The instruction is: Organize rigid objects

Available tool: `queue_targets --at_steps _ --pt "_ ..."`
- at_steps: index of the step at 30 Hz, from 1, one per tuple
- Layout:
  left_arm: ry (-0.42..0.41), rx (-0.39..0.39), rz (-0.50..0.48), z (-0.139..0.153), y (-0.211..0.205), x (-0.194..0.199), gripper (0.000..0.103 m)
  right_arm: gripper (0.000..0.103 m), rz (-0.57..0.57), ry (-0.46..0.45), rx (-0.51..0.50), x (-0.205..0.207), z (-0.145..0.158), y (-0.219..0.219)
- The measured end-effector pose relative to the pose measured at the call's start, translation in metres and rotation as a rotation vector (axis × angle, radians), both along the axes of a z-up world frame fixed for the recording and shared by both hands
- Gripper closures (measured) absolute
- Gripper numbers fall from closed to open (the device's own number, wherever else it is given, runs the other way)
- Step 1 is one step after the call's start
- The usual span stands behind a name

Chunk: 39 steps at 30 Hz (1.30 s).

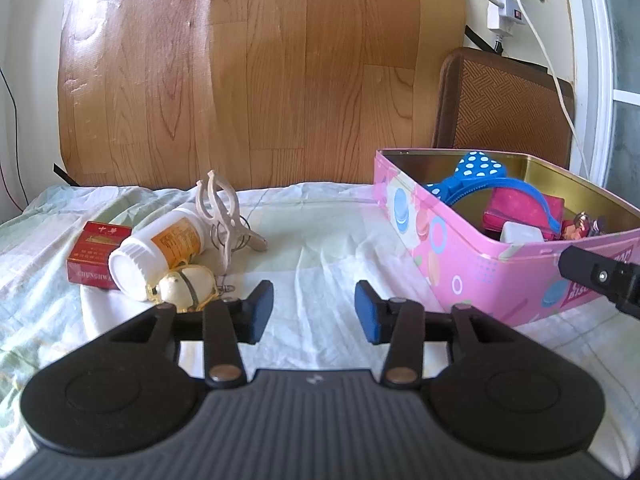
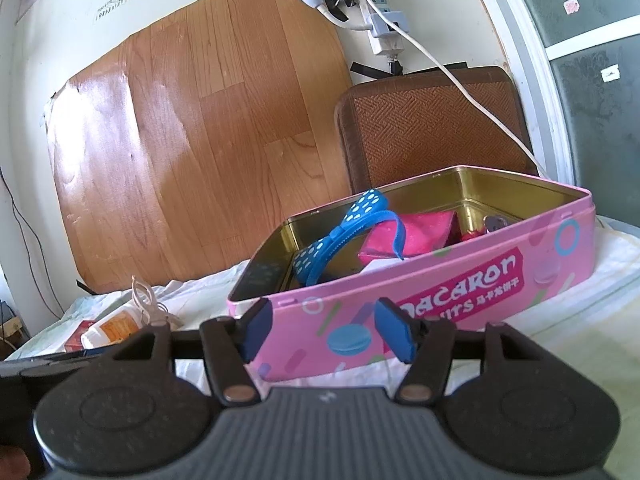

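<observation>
The left gripper [image 1: 314, 312] hovers low over a cloth-covered table [image 1: 312, 248], its blue pads parted with only bare cloth between them; it grasps nothing. The right gripper [image 2: 328, 330], seen from its own camera, likewise stands with jaws apart and empty, its pads in front of the near wall of a pink tin [image 2: 460, 280] lettered "macaron"; whether they touch the wall cannot be told.

The tin sits open on the right of the table. Inside lie a blue polka-dot bow [image 1: 478, 168] on a blue band, a magenta pouch [image 1: 516, 208], a white block [image 1: 522, 234] and a small figurine [image 1: 586, 224].

On the left, still outside the tin, a cluster of loose items rests together on the cloth: a red cigarette pack [image 1: 96, 252], a white pill bottle [image 1: 160, 248] lying on its side with its cap toward the camera, a cream oval trinket [image 1: 188, 284] just in front of the bottle, and a beige clip [image 1: 222, 208] with wire rings propped against the bottle's far end.

Behind the table, wood-grain sheeting [image 1: 240, 72] covers the wall, a brown woven board [image 1: 504, 108] leans by the window, and a power strip [image 1: 506, 4] trails a white cable.
</observation>
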State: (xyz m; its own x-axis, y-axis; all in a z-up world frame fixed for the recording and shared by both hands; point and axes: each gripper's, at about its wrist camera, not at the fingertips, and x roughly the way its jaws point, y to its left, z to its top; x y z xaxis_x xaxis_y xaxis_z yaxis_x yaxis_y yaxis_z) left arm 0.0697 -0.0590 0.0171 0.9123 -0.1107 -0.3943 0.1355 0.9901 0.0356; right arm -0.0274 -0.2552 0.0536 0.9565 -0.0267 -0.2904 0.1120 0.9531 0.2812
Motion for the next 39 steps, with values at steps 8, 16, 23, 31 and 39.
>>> queue_targets --at_steps 8,16,23,31,39 --pt "-0.038 -0.007 0.04 0.013 0.042 -0.016 0.055 0.045 0.056 -0.01 -0.064 -0.011 0.006 0.019" --pt "-0.06 0.002 0.3 0.014 0.14 -0.013 0.055 0.045 0.287 -0.009 -0.149 0.002 0.02 0.081" --pt "-0.003 -0.135 0.344 0.008 0.175 -0.007 0.055 0.045 0.447 0.053 -0.18 0.049 0.024 0.131" --pt "-0.052 -0.058 0.28 0.009 0.159 -0.013 0.055 0.045 0.417 0.095 -0.148 0.139 0.034 0.159" --pt "-0.046 -0.085 0.274 0.009 0.162 -0.012 0.055 0.035 0.457 0.206 -0.044 0.207 0.022 0.17"
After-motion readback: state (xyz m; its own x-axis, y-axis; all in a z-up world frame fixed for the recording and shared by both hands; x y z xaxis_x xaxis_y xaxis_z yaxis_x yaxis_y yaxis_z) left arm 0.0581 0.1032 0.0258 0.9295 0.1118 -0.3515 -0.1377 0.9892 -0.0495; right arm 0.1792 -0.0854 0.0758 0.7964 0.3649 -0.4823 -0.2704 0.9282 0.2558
